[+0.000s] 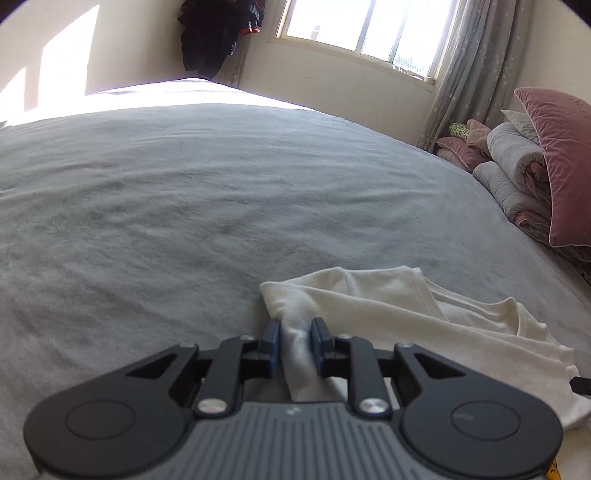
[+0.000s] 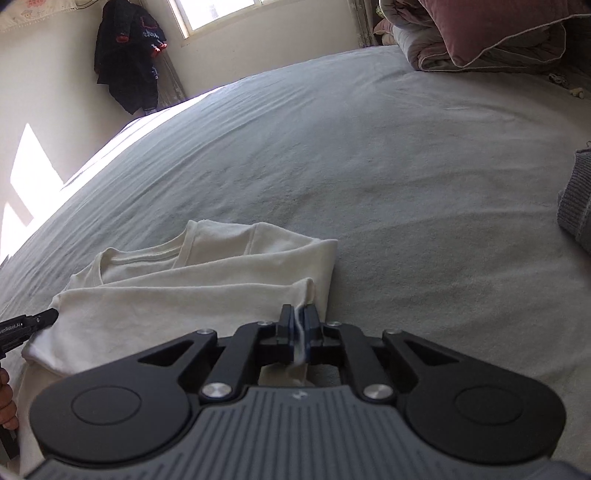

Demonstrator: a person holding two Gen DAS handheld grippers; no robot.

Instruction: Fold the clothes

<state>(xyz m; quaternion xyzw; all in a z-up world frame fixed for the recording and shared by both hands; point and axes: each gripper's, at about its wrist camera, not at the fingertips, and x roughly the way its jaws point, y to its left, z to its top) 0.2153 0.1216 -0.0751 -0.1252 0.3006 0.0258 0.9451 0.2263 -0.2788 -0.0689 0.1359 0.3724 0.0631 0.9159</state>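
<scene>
A cream-white T-shirt (image 1: 399, 306) lies partly folded on the grey bedspread (image 1: 184, 206), its neckline and one sleeve showing. My left gripper (image 1: 295, 328) is shut on a bunched edge of the shirt, with the cloth pinched between the blue pads. In the right wrist view the same T-shirt (image 2: 177, 288) spreads to the left, and my right gripper (image 2: 300, 317) is shut on a thin fold of its right edge. The left gripper's tip (image 2: 44, 317) shows at the shirt's left side, with a hand below it.
Rolled grey quilts and pink pillows (image 1: 546, 166) are stacked at the head of the bed (image 2: 369, 147). A grey knitted garment (image 2: 578, 206) lies at the right edge. A dark jacket (image 2: 127, 55) hangs in the corner beside the window (image 1: 369, 29).
</scene>
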